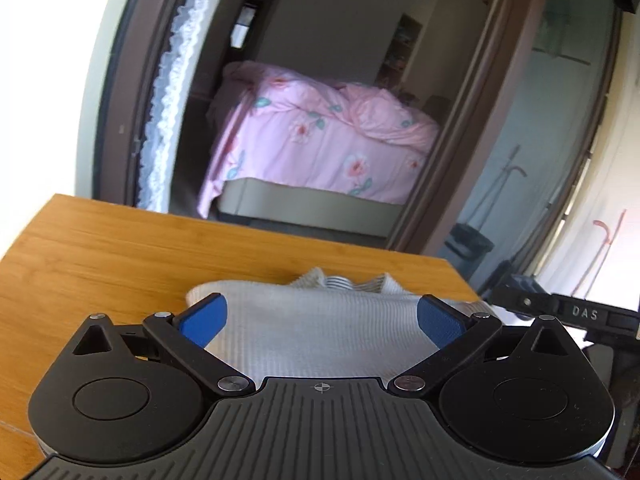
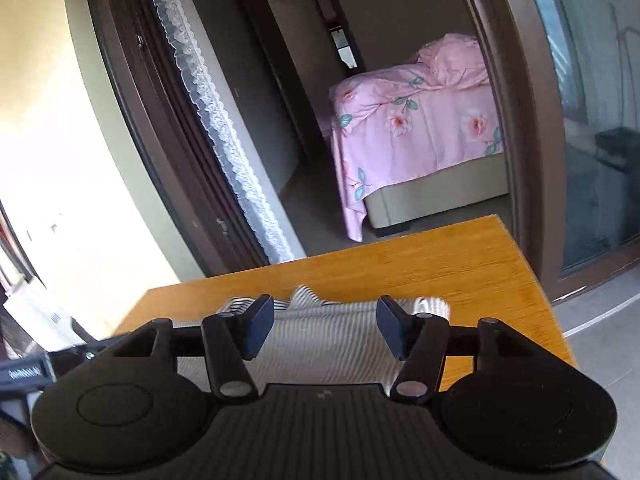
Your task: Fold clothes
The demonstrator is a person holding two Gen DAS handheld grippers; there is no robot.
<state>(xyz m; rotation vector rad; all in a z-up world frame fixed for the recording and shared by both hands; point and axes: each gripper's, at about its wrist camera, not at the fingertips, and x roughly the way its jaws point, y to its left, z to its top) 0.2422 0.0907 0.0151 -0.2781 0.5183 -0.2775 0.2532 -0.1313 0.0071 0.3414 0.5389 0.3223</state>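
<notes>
Your left gripper (image 1: 322, 318) stands with its jaws spread wide, the blue pads (image 1: 205, 320) well apart and nothing between them; under and ahead of it lies the white knit garment (image 1: 316, 320) on the wooden table (image 1: 120, 256), bunched into a low heap near the table's right-hand part as that camera sees it, with a striped piece of fabric (image 1: 340, 281) showing at the garment's far edge between two raised folds. Whether your left fingertips touch the cloth cannot be told from that view. Your right gripper (image 2: 326, 326) is also open, its dark fingers (image 2: 258, 328) held apart with a broad gap and gripping nothing; the same garment (image 2: 320, 344) lies below and between them on the table (image 2: 460, 276), where it reads as finely striped and is blurred, its far edge rumpled into a small peak. The cloth sits toward the near side of the tabletop, with bare wood beyond it and to its right in the right wrist view. Past the table's far edge a doorway with a dark brown frame (image 2: 532, 160) opens onto a bed with a pink floral quilt (image 1: 320, 140), and a white lace curtain (image 2: 216, 120) hangs along the doorway's left side
</notes>
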